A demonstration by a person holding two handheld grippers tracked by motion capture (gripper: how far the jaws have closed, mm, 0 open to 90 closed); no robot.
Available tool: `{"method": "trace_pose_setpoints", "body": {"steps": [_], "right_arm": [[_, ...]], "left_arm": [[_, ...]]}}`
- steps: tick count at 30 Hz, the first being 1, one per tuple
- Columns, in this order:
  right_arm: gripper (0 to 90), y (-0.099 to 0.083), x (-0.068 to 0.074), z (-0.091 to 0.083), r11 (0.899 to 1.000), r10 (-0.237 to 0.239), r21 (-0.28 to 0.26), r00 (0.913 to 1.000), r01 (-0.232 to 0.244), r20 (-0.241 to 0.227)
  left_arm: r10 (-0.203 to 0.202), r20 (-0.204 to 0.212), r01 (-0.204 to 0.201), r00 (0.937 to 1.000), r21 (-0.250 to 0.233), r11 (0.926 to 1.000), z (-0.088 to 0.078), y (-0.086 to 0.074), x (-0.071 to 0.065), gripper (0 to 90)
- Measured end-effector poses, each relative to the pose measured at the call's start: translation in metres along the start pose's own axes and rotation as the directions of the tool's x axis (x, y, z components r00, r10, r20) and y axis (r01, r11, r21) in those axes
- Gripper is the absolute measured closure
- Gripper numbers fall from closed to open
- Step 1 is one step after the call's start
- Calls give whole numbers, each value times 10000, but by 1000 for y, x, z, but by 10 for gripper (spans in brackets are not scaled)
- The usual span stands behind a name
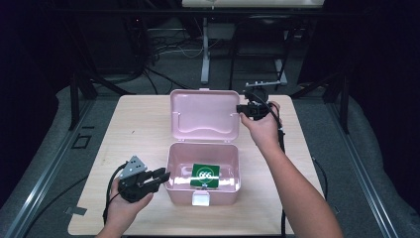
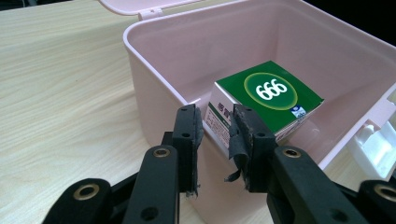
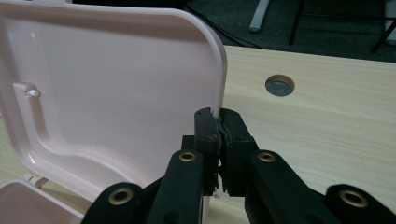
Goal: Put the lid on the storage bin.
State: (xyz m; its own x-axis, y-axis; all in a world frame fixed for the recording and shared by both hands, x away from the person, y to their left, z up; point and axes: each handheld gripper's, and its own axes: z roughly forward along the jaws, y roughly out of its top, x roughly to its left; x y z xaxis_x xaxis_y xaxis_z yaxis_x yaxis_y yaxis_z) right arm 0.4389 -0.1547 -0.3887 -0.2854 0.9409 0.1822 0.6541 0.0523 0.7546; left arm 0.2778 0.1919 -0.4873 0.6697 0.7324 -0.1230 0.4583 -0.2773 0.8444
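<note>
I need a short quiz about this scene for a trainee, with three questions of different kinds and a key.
1. True or false: the pink box stands open, its lid up.
2. What does the right gripper pinch? A) the lid's edge B) the green carton C) a cable
3. Fill in: the green carton printed "666" lies ____ the box, and the left gripper straddles the box's wall.

Key: 1 true; 2 A; 3 inside.

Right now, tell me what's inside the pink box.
Inside the pink box lies one green carton marked 666. The carton covers the floor beneath it, so anything under it can't be seen.
</note>
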Motion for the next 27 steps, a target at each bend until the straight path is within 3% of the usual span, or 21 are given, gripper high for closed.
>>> {"method": "trace_pose_setpoints", "body": {"steps": [15, 27], "right_arm": [[868, -13, 7, -21, 9957, -549, -754, 9985, 541, -84], [870, -34, 14, -44, 9842, -853, -1576, 9961, 809, -214]], "left_arm": [[-62, -18, 62, 10000, -62, 10000, 0, 0, 0, 719], [-95, -52, 95, 9999, -102, 9999, 0, -1, -1, 720]]}}
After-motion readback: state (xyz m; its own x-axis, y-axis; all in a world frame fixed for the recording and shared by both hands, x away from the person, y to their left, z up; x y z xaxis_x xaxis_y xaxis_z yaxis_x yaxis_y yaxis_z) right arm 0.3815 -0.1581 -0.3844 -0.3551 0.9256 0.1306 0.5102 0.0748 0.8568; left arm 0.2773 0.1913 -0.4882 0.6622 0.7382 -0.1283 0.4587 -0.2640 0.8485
